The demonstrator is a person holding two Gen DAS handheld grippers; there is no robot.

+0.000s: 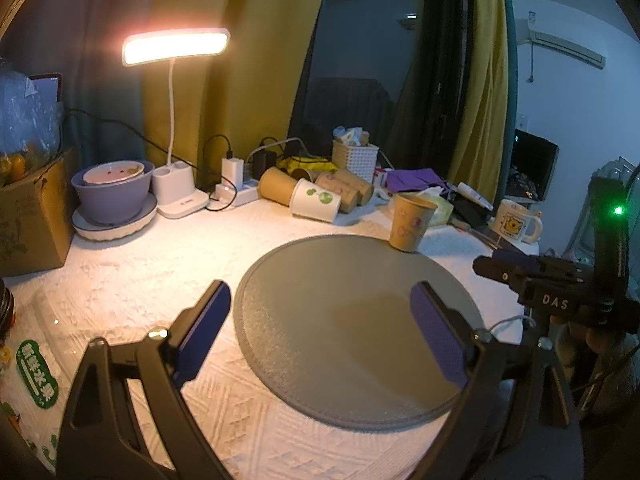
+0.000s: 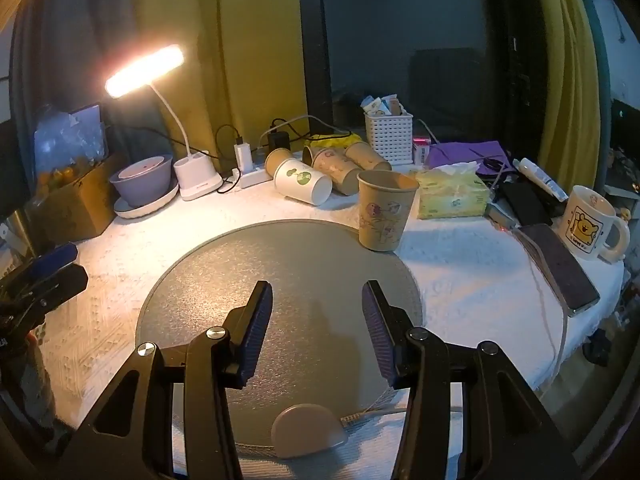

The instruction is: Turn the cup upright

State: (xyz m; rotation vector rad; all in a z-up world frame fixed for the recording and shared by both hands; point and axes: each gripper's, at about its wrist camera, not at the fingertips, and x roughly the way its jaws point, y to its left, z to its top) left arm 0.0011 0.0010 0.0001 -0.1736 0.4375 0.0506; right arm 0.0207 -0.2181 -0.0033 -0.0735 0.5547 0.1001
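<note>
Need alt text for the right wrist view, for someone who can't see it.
A tan paper cup with a floral print stands upright, mouth up, at the far edge of a round grey mat on a white textured tablecloth. The right tongs hang open and empty above the mat, short of the cup.

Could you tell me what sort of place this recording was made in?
Most likely a room in someone's home, with a cluttered table by a curtained window. A lit desk lamp, a tissue box, a cartoon mug and stacked bowls share the table with paper cups.
</note>
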